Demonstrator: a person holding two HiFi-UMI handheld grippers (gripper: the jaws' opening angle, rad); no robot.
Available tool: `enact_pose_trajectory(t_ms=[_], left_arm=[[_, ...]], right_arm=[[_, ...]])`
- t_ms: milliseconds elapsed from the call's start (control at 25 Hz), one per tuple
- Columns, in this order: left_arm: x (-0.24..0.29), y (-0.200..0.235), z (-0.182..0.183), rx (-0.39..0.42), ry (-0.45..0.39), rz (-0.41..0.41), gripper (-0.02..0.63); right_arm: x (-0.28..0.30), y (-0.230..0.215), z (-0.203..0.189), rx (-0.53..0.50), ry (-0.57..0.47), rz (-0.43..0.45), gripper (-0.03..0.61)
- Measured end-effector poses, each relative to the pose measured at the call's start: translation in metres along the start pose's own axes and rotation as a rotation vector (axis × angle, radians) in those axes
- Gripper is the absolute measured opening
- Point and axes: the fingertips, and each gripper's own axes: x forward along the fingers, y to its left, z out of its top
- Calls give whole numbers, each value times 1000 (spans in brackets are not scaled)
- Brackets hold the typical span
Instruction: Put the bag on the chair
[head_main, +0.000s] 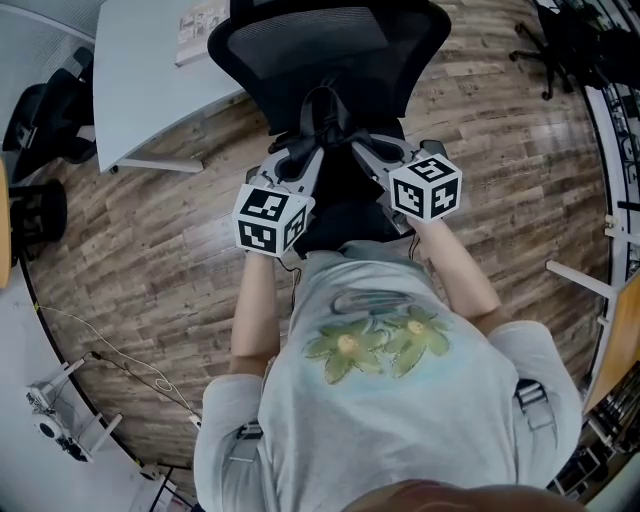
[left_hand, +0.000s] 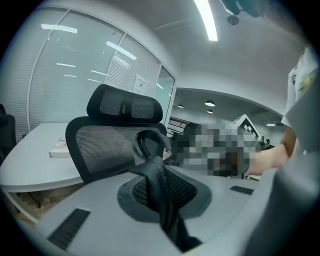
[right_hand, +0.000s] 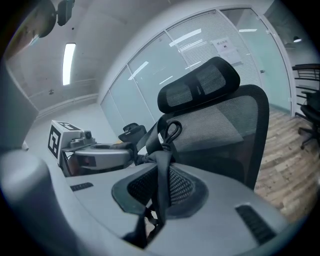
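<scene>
A black mesh office chair (head_main: 330, 40) stands in front of me, its backrest (left_hand: 95, 147) and headrest (right_hand: 200, 85) also in both gripper views. The black bag (head_main: 342, 195) hangs over the seat between my two grippers. My left gripper (head_main: 292, 160) is shut on a black bag strap (left_hand: 161, 195) that runs up between its jaws to a loop. On the other side, a second strap (right_hand: 161, 182) is pinched in my shut right gripper (head_main: 378, 150). The left gripper (right_hand: 95, 156) also shows in the right gripper view, close beside the bag's top.
A white desk (head_main: 150, 70) with papers (head_main: 200, 22) stands left of the chair. Another dark chair (head_main: 45, 120) is at the far left, and a chair base (head_main: 560, 40) at the upper right. Cables (head_main: 120, 365) lie on the wooden floor.
</scene>
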Motion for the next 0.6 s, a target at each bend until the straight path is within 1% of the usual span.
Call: enact_pose_trajectory(t_ms=[360,600], left_arm=[[11,7,-10,-32,18,5,35],[23,10,-27,-55,58,-2,35]], right_arm=[[9,-11,-8,7,34,-6,46],[16,-23,-21,27,73,-25,46]])
